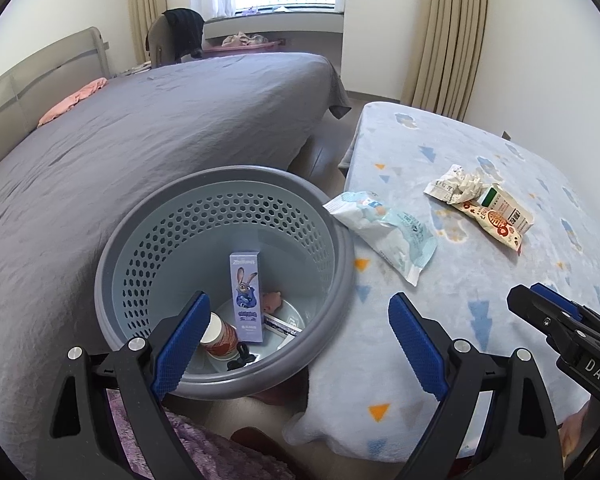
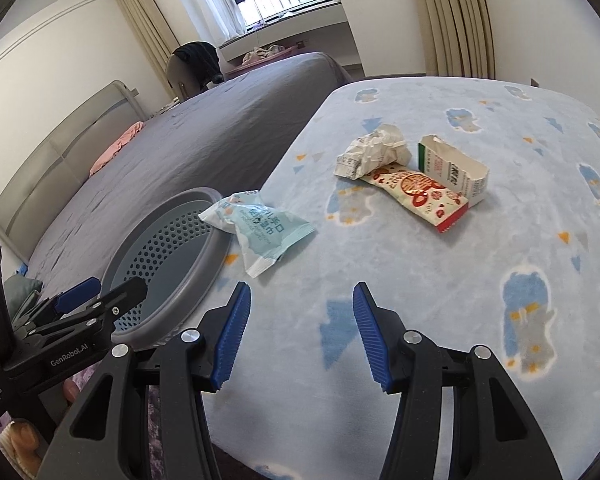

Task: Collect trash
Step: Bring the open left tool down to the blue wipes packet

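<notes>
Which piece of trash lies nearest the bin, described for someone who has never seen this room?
Find the blue patterned blanket beside the grey bed. At its edge by the perforated grey bin lies a pale teal wet-wipe packet, one corner overhanging the rim. Unlike the crumpled paper, red-printed wrapper and torn carton clustered farther in, it lies alone.

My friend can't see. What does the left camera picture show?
A round grey plastic bin sits beside a blue patterned blanket and holds a purple rabbit box and a paper cup. A pale blue wipes packet lies near its rim. The open left gripper hovers above.
</notes>
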The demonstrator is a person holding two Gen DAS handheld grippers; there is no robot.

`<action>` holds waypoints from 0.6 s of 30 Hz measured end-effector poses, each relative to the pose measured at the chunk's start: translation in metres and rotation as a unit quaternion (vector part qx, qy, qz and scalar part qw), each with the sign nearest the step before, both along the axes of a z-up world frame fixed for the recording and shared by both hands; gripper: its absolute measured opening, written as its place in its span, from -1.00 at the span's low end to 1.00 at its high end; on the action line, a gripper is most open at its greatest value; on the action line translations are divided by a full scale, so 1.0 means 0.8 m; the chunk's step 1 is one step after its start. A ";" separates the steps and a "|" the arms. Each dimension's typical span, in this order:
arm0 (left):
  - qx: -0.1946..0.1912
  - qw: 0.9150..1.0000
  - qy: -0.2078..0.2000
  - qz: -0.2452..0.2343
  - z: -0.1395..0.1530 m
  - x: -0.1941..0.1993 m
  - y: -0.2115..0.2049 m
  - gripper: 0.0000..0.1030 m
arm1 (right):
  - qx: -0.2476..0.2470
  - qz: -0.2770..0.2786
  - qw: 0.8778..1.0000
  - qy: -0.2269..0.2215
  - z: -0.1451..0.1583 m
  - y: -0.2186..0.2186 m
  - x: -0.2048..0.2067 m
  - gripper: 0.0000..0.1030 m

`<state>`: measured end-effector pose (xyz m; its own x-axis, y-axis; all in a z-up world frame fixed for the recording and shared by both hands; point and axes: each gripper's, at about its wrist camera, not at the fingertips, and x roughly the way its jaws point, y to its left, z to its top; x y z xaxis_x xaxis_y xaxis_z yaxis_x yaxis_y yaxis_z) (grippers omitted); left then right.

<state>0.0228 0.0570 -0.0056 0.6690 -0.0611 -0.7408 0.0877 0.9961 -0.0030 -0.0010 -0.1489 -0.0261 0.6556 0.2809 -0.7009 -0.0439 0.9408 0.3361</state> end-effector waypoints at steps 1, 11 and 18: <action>-0.001 1.000 0.001 -0.001 0.000 0.000 -0.002 0.72 | -0.001 -0.002 1.000 0.001 -0.001 -0.004 -0.001 0.01; -0.002 1.000 0.005 -0.004 -0.005 0.007 -0.028 0.72 | -0.005 -0.034 0.999 0.004 -0.005 -0.042 -0.012 0.03; 0.000 1.000 0.016 -0.001 -0.015 0.018 -0.048 0.72 | 0.002 -0.048 0.999 -0.001 -0.009 -0.062 -0.015 0.04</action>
<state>0.0375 0.0186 -0.0173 0.6452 -0.0624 -0.7614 0.0895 0.9960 -0.0058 -0.0126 -0.1988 -0.0335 0.6804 0.2189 -0.6993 0.0465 0.9395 0.3394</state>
